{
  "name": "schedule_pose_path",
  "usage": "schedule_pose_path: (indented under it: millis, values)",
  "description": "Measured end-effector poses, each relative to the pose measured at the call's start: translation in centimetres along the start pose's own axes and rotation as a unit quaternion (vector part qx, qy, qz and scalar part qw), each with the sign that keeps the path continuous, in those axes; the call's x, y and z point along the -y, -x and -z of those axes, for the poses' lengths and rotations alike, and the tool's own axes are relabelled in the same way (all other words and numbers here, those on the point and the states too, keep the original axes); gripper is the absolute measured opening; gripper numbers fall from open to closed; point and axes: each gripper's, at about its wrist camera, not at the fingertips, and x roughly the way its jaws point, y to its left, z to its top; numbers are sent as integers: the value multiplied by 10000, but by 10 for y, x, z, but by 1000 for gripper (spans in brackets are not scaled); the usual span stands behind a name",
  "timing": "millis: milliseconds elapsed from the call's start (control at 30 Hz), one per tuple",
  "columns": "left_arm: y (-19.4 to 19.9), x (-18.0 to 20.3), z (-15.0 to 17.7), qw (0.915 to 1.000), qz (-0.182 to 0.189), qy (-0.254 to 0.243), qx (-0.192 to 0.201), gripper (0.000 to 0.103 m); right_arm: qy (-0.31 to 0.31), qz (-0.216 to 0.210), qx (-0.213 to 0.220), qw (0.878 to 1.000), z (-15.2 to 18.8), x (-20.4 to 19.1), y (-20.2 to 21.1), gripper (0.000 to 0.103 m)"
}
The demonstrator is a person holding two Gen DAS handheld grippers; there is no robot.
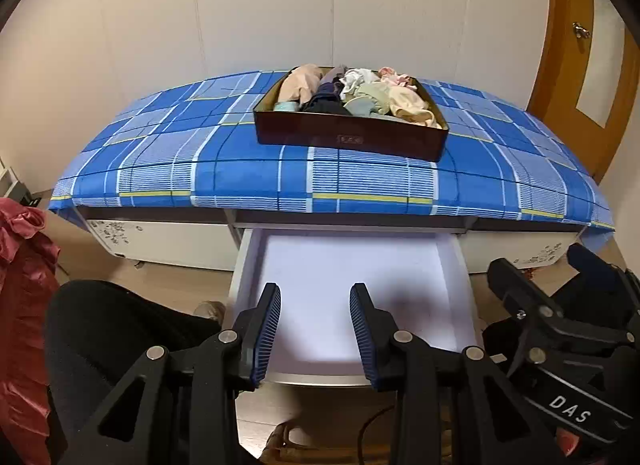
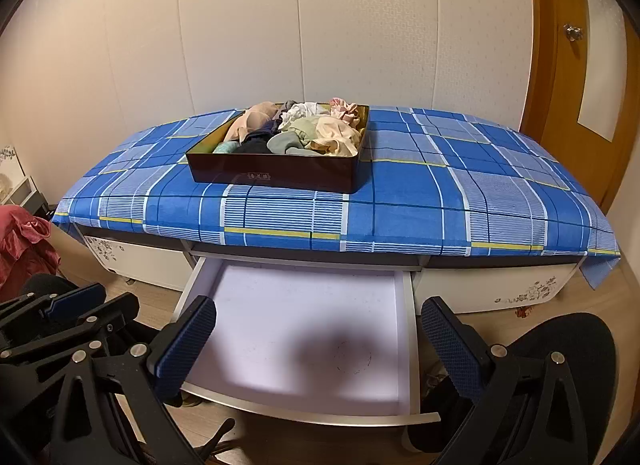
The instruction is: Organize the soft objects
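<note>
A dark box (image 1: pixel 352 137) w/ a small label on its front wall is seen on the blue plaid cloth (image 1: pixel 200 169) covering a low white unit; it sits toward the back of the top, near the wall. The box is packed w/ soft garments (image 1: pixel 352 93): a beige piece at left, dark navy/black pieces in the middle, white, pale green, cream and pink ones to the right. All are bunched, none folded flat; exact count can't be told.

Below the cloth's front edge, the centre drawer (image 1: pixel 352 265) is pulled out; its pale lilac floor is bare, w/ shadows of the tools cast on it.

The left gripper (image 1: pixel 315 335) is held over the near part of the drawer, angled down. Its blue ribbed pads (image 1: pixel 267 337) stand apart w/ a modest gap, nothing btwn them, nothing touched. The right gripper (image 2: pixel 318 349) is held over the same drawer, jaws spread much wider, its textured blue pads (image 2: pixel 188 345) at either side of the drawer's width; nothing is clamped. Each tool is partly caught at the edge of the other's view, side by side.

Black-clothed legs (image 1: pixel 120 337) of the person are seen at the lower edges of both views. Red fabric (image 1: pixel 24 305) is bunched at far left, well apart from the unit. A wooden door (image 2: pixel 568 65) stands at right, beyond the unit's end.
</note>
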Motion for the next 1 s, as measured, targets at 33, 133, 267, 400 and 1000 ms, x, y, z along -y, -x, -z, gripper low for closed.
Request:
schedule_pose_path:
  millis: [33,133,267,400,1000]
  values:
    - [1,0,0,10000,-13,7,11,36,-1,-2,6,10000,0,0,0,103]
    - [3,1,0,10000,-28,-19,38,36,-5,-13,9,10000,0,-1,1,103]
    - [5,5,1,9997,-163,-135,83,36,-12,-13,19,10000,0,-1,1,103]
    - [9,7,1,9996,-137,-188,182,36,-22,-16,5,10000,-1,0,0,103]
    - [5,9,2,9996,-116,-250,111,36,-52,-46,-89,9999,1,2,-5,103]
